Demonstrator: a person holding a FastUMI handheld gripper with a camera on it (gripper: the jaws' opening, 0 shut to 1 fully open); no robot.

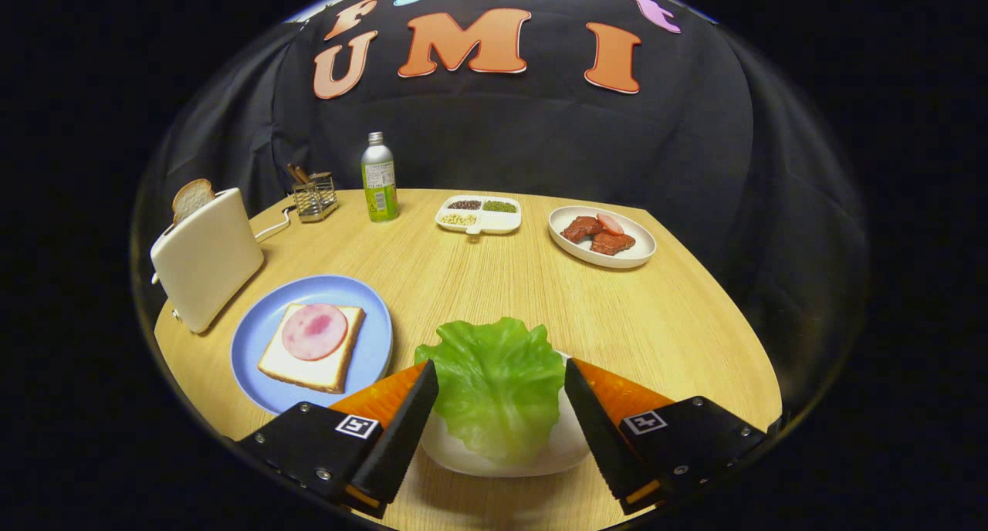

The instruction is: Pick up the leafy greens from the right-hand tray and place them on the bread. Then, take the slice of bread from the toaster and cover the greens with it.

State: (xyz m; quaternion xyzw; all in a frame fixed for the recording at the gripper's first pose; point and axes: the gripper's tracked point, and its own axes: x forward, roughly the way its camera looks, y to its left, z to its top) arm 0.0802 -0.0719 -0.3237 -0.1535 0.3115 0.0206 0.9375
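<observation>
So the gripper point(500, 380) has its fingers spread wide either side of the lettuce leaf point(494, 384), not pinching it. The leaf sits on a white tray point(556, 450) right at the table's point(478, 284) near edge. Off to the left there's a blue plate point(262, 338) with a bread slice point(309, 365) topped by a round of ham point(314, 331). Behind that, a cream toaster point(204, 257) with another slice point(191, 197) poking out. Further back: a bottle point(379, 178), a divided dish point(478, 214) and a plate of meat point(602, 236).

glossy plastic lettuce point(494, 384), matt wood-grain table point(664, 315)
</observation>
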